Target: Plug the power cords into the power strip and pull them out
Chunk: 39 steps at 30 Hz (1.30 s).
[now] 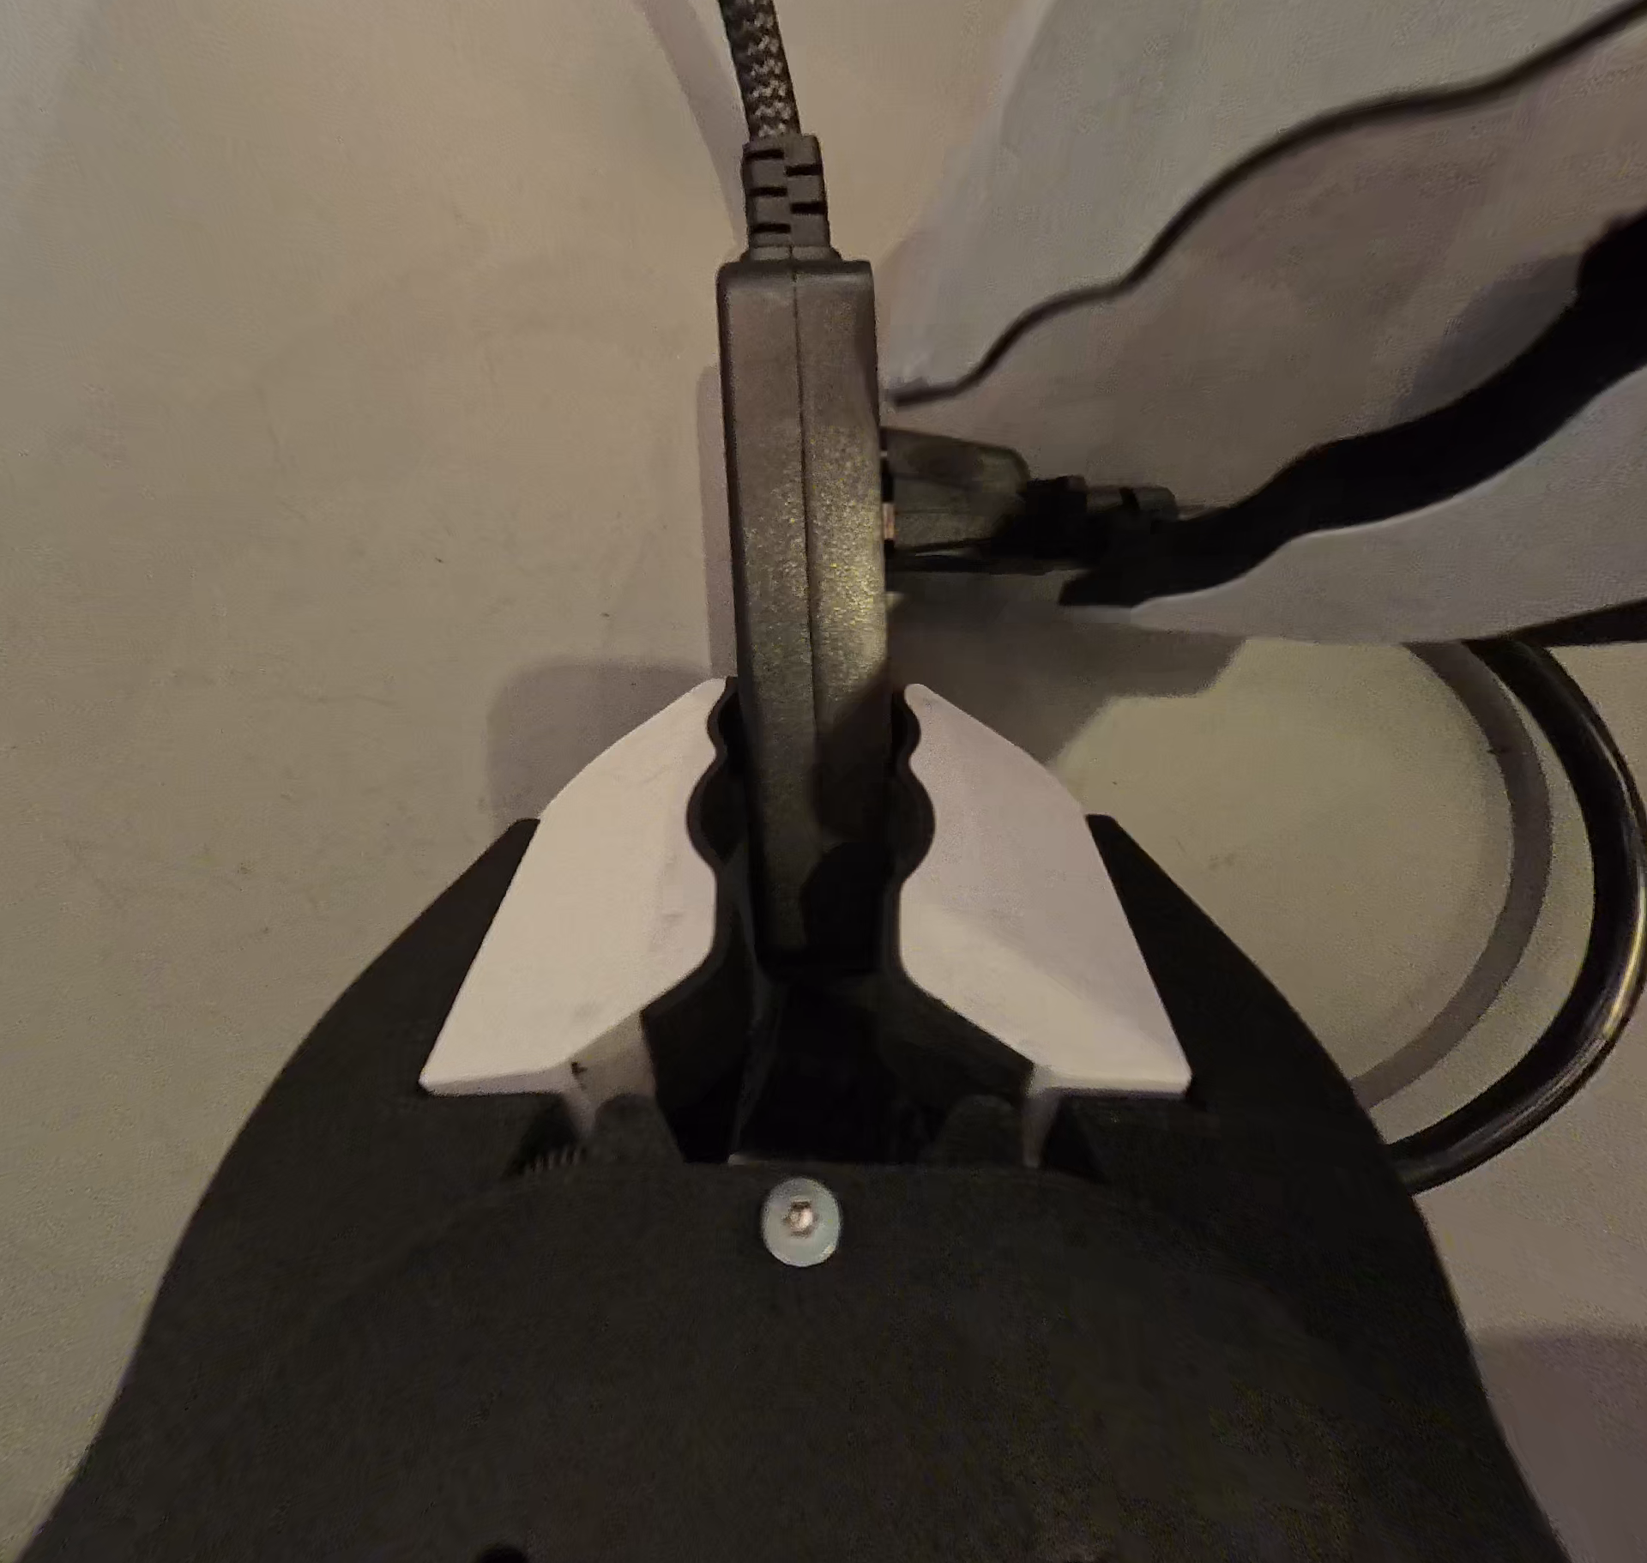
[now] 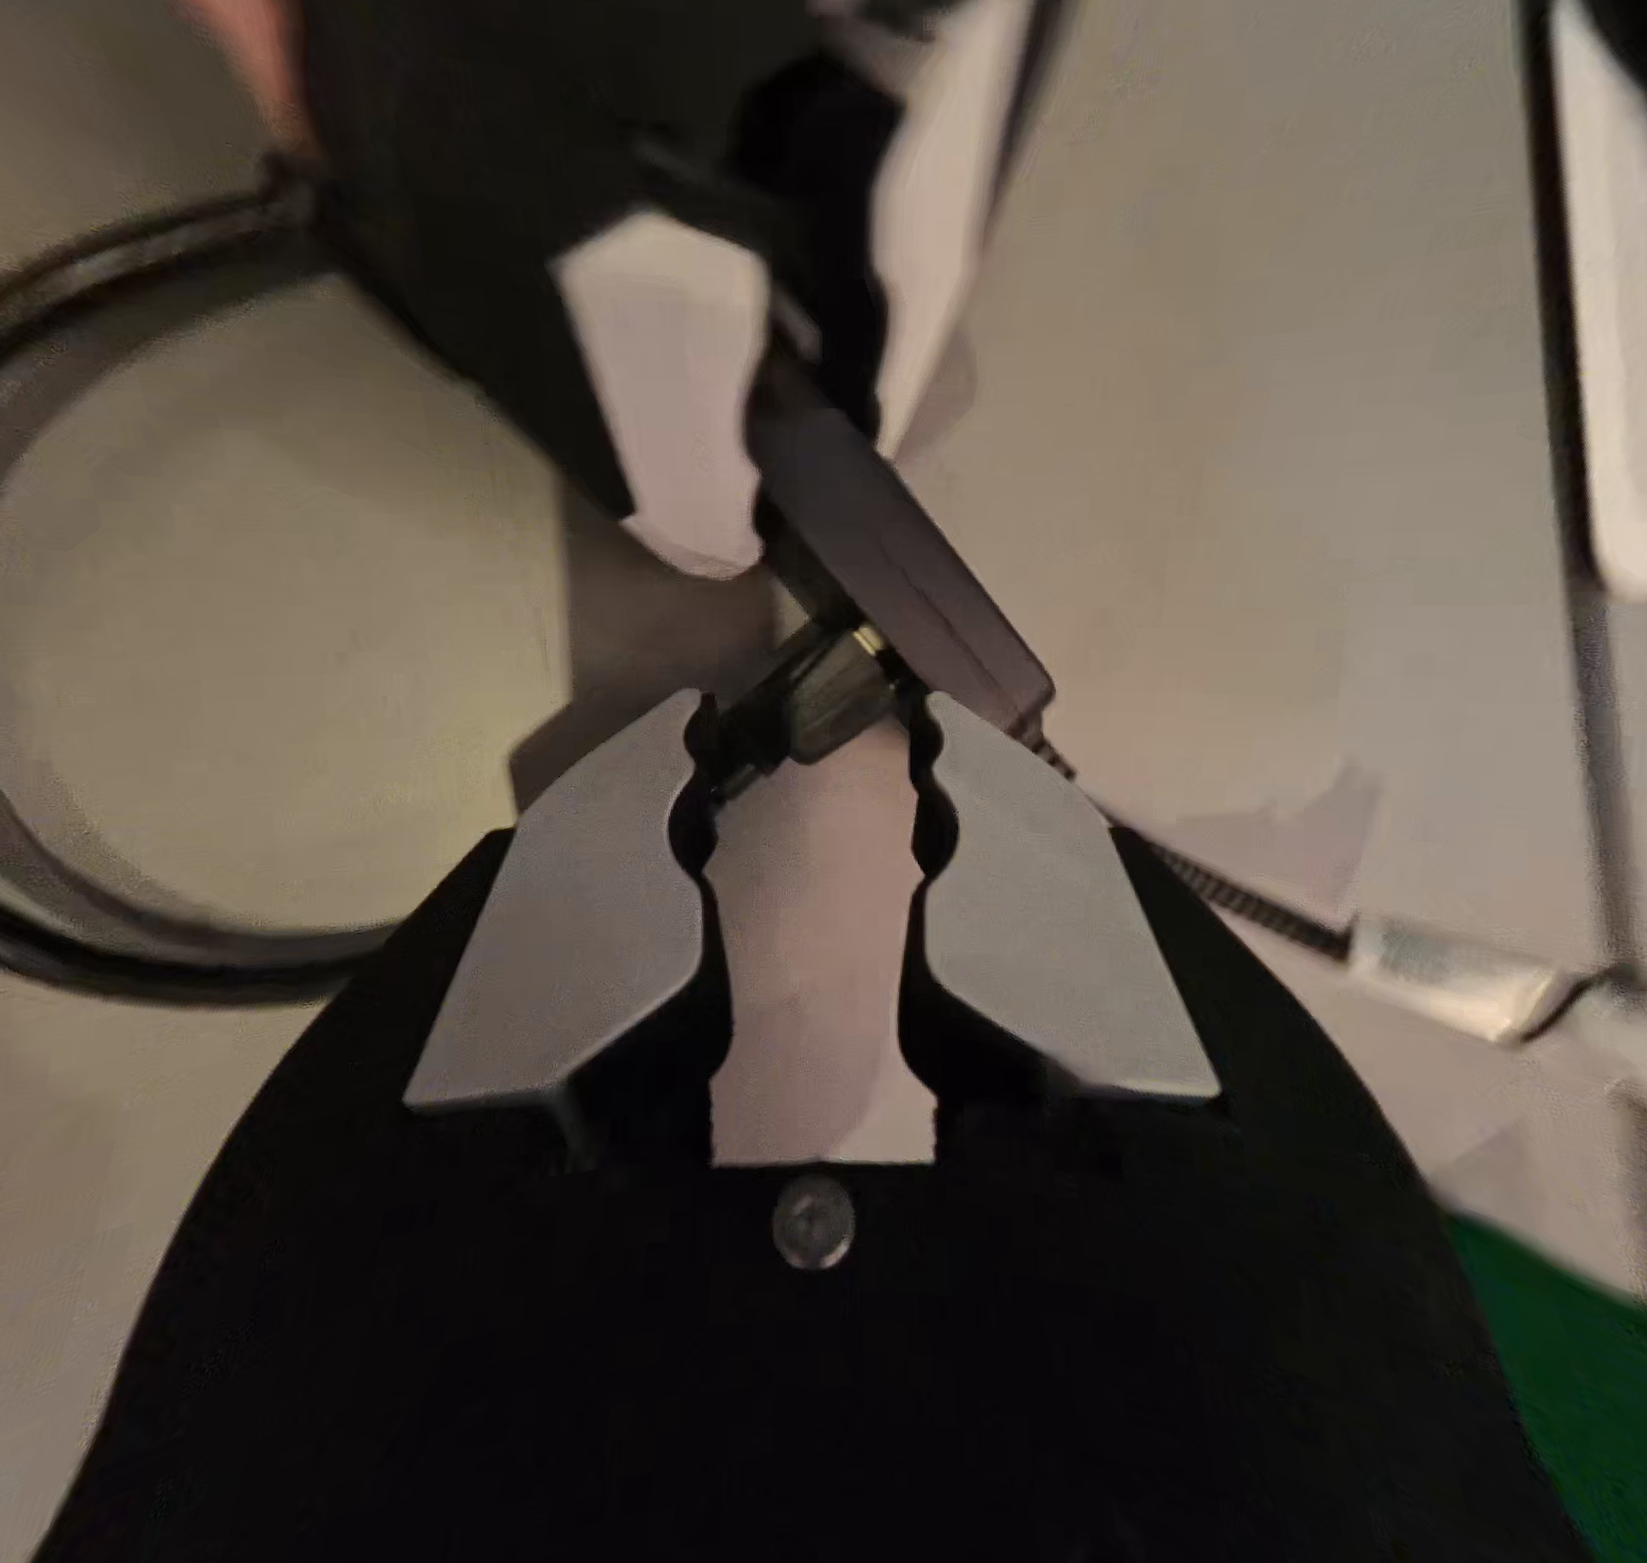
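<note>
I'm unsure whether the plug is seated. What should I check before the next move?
1. Left hand-held gripper clamps black flat plastic power strip: ok.
2. Right hand-held gripper grips black moulded plug: ok.
3. Plug fully seated: not ok, metal prongs show.
4. Plug square to strip: cannot tell.
5. Glossy black cord loop slack: ok.

To your left of the power strip (image 1: 802,540) the pale table (image 1: 312,451) lies bare, so a gripper can pass there. On its right face the plug (image 1: 949,486), the right gripper (image 1: 1114,531) and a looping black cord (image 1: 1595,896) block the way.
</note>
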Each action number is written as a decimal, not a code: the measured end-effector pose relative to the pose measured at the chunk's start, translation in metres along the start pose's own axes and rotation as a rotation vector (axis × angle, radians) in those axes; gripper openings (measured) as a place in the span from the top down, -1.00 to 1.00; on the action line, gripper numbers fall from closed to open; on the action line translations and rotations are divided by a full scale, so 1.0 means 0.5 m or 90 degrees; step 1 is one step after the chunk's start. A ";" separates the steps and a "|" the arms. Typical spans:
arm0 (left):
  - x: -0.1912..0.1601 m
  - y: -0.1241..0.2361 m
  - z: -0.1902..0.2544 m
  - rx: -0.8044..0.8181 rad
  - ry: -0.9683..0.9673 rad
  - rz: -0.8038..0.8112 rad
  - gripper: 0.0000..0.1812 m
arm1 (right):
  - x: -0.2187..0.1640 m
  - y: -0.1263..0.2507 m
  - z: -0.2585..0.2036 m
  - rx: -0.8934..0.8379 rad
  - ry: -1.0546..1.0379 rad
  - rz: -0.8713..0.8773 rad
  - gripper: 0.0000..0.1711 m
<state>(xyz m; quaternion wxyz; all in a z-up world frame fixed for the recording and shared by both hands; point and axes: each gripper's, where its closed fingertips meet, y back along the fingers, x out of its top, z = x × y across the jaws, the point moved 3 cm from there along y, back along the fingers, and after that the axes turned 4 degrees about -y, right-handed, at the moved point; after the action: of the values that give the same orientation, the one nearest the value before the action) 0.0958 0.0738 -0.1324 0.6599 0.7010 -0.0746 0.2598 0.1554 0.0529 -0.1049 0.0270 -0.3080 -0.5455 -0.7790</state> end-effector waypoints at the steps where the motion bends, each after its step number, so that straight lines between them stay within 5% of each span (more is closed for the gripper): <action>1: 0.000 0.000 0.000 0.002 0.003 0.000 0.68 | -0.004 0.003 0.001 -0.004 -0.067 0.027 0.49; 7: 0.004 -0.003 0.002 0.016 0.011 -0.001 0.67 | -0.020 -0.031 -0.001 -0.086 -0.203 0.068 0.42; 12: 0.009 -0.006 0.006 0.028 -0.005 -0.002 0.67 | -0.023 -0.058 0.003 -0.049 -0.332 0.074 0.44; 14: 0.010 -0.006 0.008 0.020 -0.003 -0.003 0.65 | -0.025 -0.058 0.015 -0.055 -0.310 0.062 0.63; 17: 0.022 -0.014 0.010 -0.001 -0.012 0.040 0.56 | -0.021 -0.061 0.016 -0.028 -0.282 0.060 0.66; 39: 0.025 -0.017 0.004 0.002 -0.072 0.055 0.54 | -0.028 -0.060 0.035 0.084 -0.144 0.124 0.62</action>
<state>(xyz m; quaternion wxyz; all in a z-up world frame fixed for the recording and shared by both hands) 0.1107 0.0757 -0.1342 0.6419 0.7115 -0.1416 0.2482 0.1632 0.0759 -0.1331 0.0611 -0.4424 -0.5627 -0.6956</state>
